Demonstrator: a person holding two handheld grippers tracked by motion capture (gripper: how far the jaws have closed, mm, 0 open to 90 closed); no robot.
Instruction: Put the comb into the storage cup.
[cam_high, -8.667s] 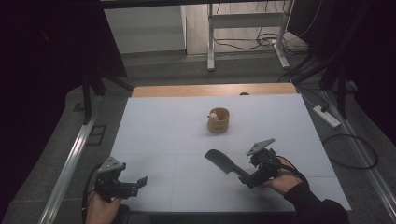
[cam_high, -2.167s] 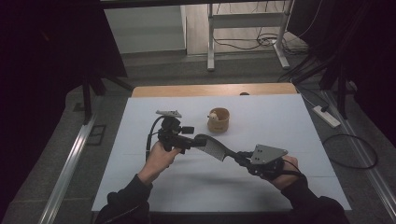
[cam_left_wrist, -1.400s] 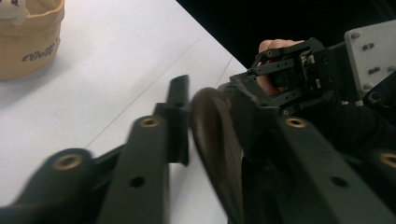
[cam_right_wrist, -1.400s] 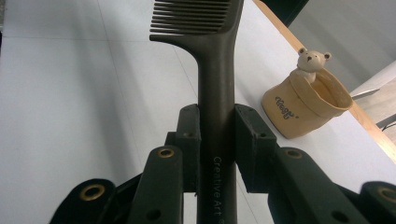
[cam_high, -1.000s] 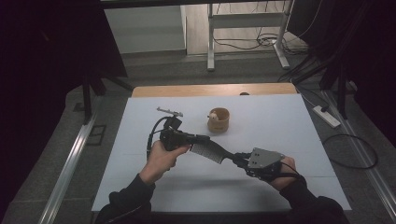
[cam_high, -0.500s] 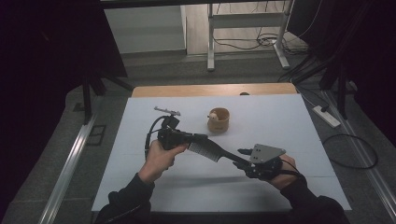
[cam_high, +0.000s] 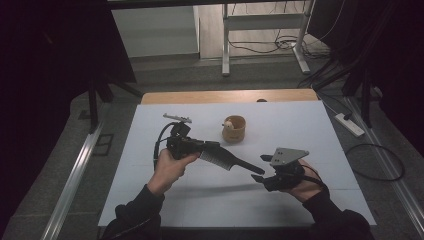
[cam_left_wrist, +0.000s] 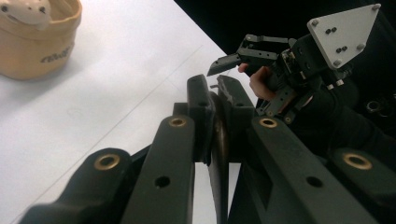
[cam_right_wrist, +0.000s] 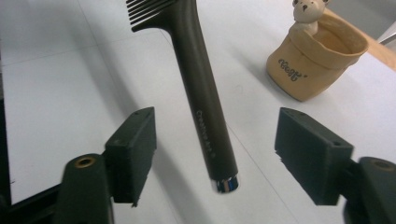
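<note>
High view: the left claw is held above the white desk, clamped on the toothed head of a black comb. The comb slants through the air from that grip toward the right claw, its handle end lying between the right claw's jaws, clear of the desk surface. The right claw's jaws have just been opening and stand apart; the handle is between them but untouched. A tan cup-shaped holder with a small bear figure on its rim stands on the desk beyond the comb, well apart from both claws.

Left gripper view: the left claw has its two black jaws drawn together on the thin edge of the comb, which passes between the pads. The right claw is seen farther off, held by a hand with a grey three-cornered plate on top. The holder stands at upper left.

Right gripper view: the right claw is spread wide, and the comb's handle hangs midway between the pads with a clear gap on each side; its metal-capped end points toward the camera. The holder stands at upper right.
</note>
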